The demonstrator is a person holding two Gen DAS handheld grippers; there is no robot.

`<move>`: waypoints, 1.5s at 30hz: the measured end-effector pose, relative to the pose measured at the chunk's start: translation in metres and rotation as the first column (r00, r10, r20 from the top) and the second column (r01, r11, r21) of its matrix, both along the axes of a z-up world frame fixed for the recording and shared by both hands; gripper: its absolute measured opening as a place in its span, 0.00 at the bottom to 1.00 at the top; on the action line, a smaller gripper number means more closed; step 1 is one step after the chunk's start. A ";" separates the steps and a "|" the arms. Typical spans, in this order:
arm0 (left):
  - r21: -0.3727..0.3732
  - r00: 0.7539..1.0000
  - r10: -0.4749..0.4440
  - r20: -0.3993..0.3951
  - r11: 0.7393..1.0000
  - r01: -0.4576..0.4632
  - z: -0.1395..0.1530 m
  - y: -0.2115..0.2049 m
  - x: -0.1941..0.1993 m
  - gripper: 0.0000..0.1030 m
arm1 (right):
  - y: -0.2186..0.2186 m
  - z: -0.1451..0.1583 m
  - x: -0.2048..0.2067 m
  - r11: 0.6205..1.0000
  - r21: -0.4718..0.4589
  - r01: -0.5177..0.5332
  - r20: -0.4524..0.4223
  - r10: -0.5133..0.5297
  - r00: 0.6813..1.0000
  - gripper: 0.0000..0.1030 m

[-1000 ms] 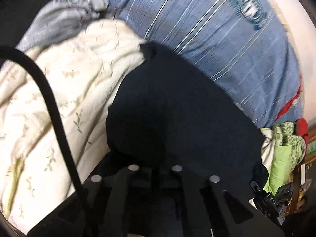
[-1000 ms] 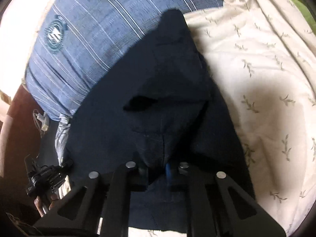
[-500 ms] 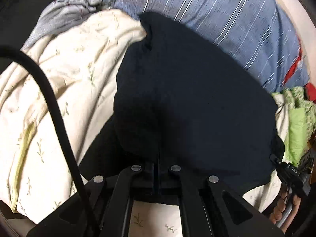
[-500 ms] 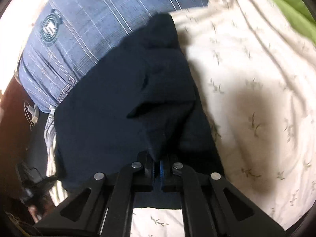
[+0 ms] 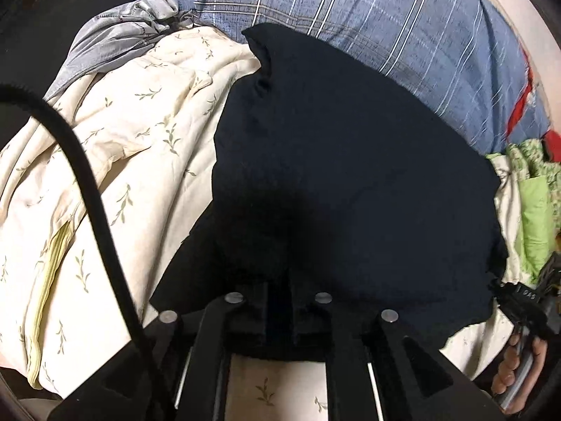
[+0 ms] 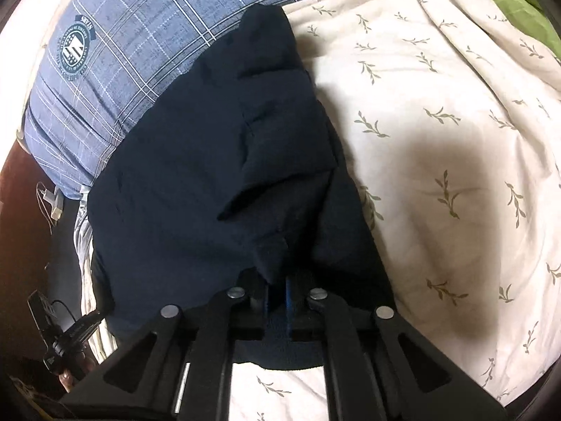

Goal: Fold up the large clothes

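A dark navy garment (image 5: pixel 336 161) lies spread on a cream leaf-print quilt (image 5: pixel 133 147). My left gripper (image 5: pixel 279 310) is shut on the garment's near edge, with cloth pinched between the fingers. In the right wrist view the same garment (image 6: pixel 210 175) runs from my right gripper (image 6: pixel 277 296) up to a narrow far end, with a folded flap on top. The right gripper is shut on the near edge; cloth bunches over the blue pads. The other hand-held gripper (image 5: pixel 522 312) shows at the right edge of the left wrist view.
A blue plaid pillow (image 5: pixel 368 17) with a round crest (image 6: pixel 75 51) lies behind the garment. Grey cloth (image 5: pixel 115 35) is bunched at the far left. Green fabric (image 5: pixel 533 210) sits to the right. A black cable (image 5: pixel 80 161) crosses the left wrist view.
Both grippers have pulled back toward the near side with the garment's edge, drawing the cloth flatter and exposing a strip of quilt under the fingers. Both stayed shut.
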State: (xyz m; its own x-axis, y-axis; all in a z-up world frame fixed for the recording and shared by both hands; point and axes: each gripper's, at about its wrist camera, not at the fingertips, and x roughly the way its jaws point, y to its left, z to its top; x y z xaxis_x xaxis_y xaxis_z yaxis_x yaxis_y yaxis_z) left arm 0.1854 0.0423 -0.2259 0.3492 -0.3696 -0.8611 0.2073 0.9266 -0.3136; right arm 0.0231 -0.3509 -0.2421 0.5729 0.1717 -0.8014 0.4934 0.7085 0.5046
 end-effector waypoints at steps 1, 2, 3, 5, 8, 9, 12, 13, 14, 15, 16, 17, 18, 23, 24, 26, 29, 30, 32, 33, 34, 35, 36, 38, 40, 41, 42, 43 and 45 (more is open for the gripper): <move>-0.012 1.000 0.005 0.004 1.000 -0.005 0.004 0.004 -0.003 0.27 | 0.001 0.002 -0.002 1.000 -0.003 -0.002 0.004 0.002 1.000 0.14; -0.023 1.000 0.016 0.020 1.000 -0.015 0.010 0.010 -0.009 0.36 | 0.004 0.005 -0.006 1.000 -0.009 0.001 0.011 0.000 1.000 0.17; -0.033 0.999 0.023 0.036 0.999 -0.022 0.016 0.015 -0.013 0.57 | 0.008 0.008 -0.009 1.000 -0.010 0.001 0.024 0.000 1.000 0.27; -0.051 0.994 0.065 0.093 0.997 -0.061 0.030 0.028 -0.024 0.75 | 0.015 0.017 -0.019 1.000 -0.012 0.005 0.055 -0.004 0.998 0.59; -0.066 0.981 0.154 0.119 0.987 -0.147 0.039 0.051 -0.025 0.80 | 0.033 0.035 -0.036 0.995 -0.097 0.002 0.099 0.007 0.995 0.67; -0.064 0.979 0.174 0.105 0.984 -0.168 0.038 0.057 -0.023 0.80 | 0.039 0.041 -0.041 0.993 -0.119 0.002 0.114 0.012 0.993 0.67; -0.072 0.980 0.198 0.036 0.978 -0.195 0.026 0.060 -0.006 0.80 | 0.061 0.059 -0.043 0.992 -0.109 -0.059 0.179 0.078 0.981 0.67; -0.082 0.981 0.193 0.021 0.978 -0.190 0.022 0.057 -0.001 0.80 | 0.067 0.065 -0.039 0.991 -0.110 -0.082 0.194 0.103 0.976 0.67; -0.087 0.982 0.186 0.014 0.979 -0.184 0.019 0.052 0.004 0.80 | 0.075 0.072 -0.032 0.987 -0.112 -0.112 0.208 0.134 0.969 0.67; -0.091 0.985 0.175 0.007 0.981 -0.173 0.014 0.048 0.007 0.80 | 0.084 0.079 -0.022 0.982 -0.105 -0.154 0.219 0.174 0.960 0.67; -0.096 0.986 0.163 -0.014 0.982 -0.164 0.008 0.043 0.010 0.80 | 0.095 0.088 -0.006 0.973 -0.092 -0.210 0.232 0.226 0.946 0.68; -0.113 0.987 0.152 -0.048 0.981 -0.157 0.000 0.039 0.013 0.80 | 0.103 0.091 0.003 0.967 -0.086 -0.240 0.236 0.254 0.938 0.69; -0.123 0.987 0.148 -0.060 0.980 -0.154 -0.006 0.035 0.017 0.80 | 0.110 0.094 0.017 0.959 -0.073 -0.273 0.236 0.283 0.929 0.70; -0.121 0.986 0.160 -0.037 0.979 -0.163 -0.016 0.032 0.022 0.75 | 0.165 0.093 0.097 0.892 -0.045 -0.450 0.177 0.450 0.875 0.70; -0.121 0.987 0.157 -0.033 0.980 -0.160 -0.019 0.033 0.023 0.68 | 0.174 0.090 0.104 0.883 -0.045 -0.467 0.160 0.468 0.869 0.70; -0.147 0.988 0.145 -0.049 0.978 -0.150 -0.021 0.033 0.023 0.45 | 0.191 0.082 0.128 0.862 -0.039 -0.505 0.120 0.506 0.854 0.70; -0.242 0.984 0.149 -0.093 0.956 -0.168 -0.023 0.042 0.022 0.23 | 0.212 0.068 0.166 0.831 -0.003 -0.556 0.054 0.555 0.830 0.70; -0.285 0.981 0.164 -0.108 0.940 -0.189 -0.023 0.047 0.020 0.20 | 0.221 0.061 0.182 0.813 0.021 -0.582 0.027 0.581 0.813 0.70; -0.352 0.976 0.192 -0.103 0.911 -0.216 -0.020 0.052 0.014 0.16 | 0.234 0.054 0.196 0.792 0.038 -0.609 -0.018 0.610 0.792 0.70; -0.365 0.977 0.197 -0.087 0.906 -0.215 -0.016 0.051 0.012 0.16 | 0.243 0.051 0.208 0.776 0.046 -0.629 -0.048 0.631 0.775 0.70; -0.376 0.977 0.203 -0.070 0.901 -0.214 -0.012 0.051 0.010 0.15 | 0.253 0.048 0.221 0.760 0.055 -0.648 -0.082 0.650 0.756 0.70; -0.391 0.976 0.210 -0.059 0.894 -0.216 -0.010 0.050 0.007 0.14 | 0.261 0.046 0.232 0.749 0.056 -0.660 -0.106 0.662 0.742 0.70; -0.408 0.974 0.218 -0.055 0.886 -0.221 -0.009 0.049 0.006 0.14 | 0.273 0.043 0.245 0.732 0.053 -0.679 -0.145 0.679 0.720 0.70; -0.423 0.973 0.228 -0.046 0.878 -0.226 -0.006 0.046 0.004 0.13 | 0.287 0.039 0.264 0.715 0.041 -0.698 -0.203 0.690 0.695 0.70; -0.414 0.973 0.228 -0.030 0.883 -0.220 -0.003 0.043 0.003 0.12 | 0.303 0.028 0.283 0.694 0.012 -0.720 -0.300 0.689 0.659 0.70; -0.413 0.973 0.231 -0.027 0.883 -0.221 -0.002 0.041 0.003 0.12 | 0.305 0.027 0.286 0.691 -0.004 -0.723 -0.324 0.683 0.654 0.70; -0.413 0.972 0.233 -0.026 0.883 -0.222 -0.001 0.039 0.004 0.12 | 0.310 0.023 0.292 0.688 -0.016 -0.726 -0.353 0.675 0.648 0.71; -0.403 0.972 0.234 -0.020 0.888 -0.222 0.000 0.038 0.003 0.12 | 0.317 0.018 0.299 0.678 -0.031 -0.734 -0.395 0.667 0.633 0.72; -0.405 0.972 0.235 -0.020 0.887 -0.223 0.000 0.036 0.004 0.11 | 0.326 0.010 0.307 0.662 -0.057 -0.747 -0.448 0.652 0.612 0.72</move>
State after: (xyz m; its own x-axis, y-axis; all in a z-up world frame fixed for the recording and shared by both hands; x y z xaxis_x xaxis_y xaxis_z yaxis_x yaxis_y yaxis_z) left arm 0.1891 0.0783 -0.2259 0.4879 -0.5885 -0.6446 0.0193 0.7456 -0.6661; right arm 0.3299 -0.0252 -0.2318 0.0144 0.1916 -0.9814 -0.0967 0.9771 0.1893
